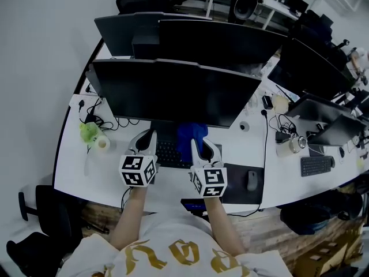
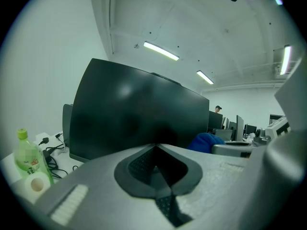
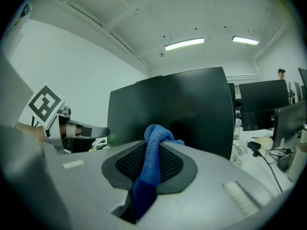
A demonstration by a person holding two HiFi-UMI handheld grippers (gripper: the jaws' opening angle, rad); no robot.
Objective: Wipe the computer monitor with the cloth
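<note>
The right gripper [image 3: 154, 163] is clamped on a blue knitted cloth [image 3: 156, 137], which bunches up above the jaws just in front of the large black computer monitor [image 1: 173, 91] on the white table [image 1: 75, 169]. The left gripper [image 2: 156, 169] hovers beside it, jaws closed together on nothing.

The left forearm [image 1: 129, 217] and right forearm [image 1: 222, 219] extend forward side by side, with the left tongs [image 1: 147, 136] and right tongs [image 1: 199, 146] near each other and pointing away from the body. The jaws of the left tongs are pressed together with nothing between them. The jaws of the right tongs are clamped on a fold of blue cloth [image 3: 152, 150].
</note>
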